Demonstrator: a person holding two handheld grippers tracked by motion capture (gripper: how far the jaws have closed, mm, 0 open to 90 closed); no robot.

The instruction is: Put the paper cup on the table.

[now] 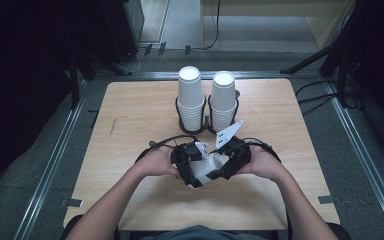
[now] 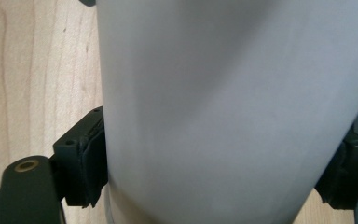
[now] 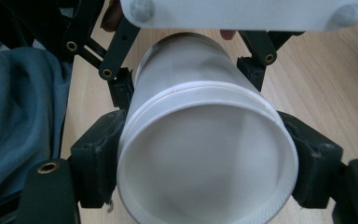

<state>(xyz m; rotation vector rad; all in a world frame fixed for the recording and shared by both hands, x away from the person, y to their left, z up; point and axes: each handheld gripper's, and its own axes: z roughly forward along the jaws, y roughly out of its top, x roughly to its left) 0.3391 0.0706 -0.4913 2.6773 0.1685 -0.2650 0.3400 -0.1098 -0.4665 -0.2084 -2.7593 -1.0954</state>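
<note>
Both grippers are clamped on white paper cups (image 1: 206,170) low in the centre of the high view, just above the table (image 1: 130,115). The left gripper (image 1: 187,160) pinches the body, the right gripper (image 1: 232,159) squeezes near the rim. It looks like two nested cups, light and easily crushed, so grip gently near the rim. Two cup stacks (image 1: 206,100) wait top centre. How many cups are nested is hard to tell.
</note>
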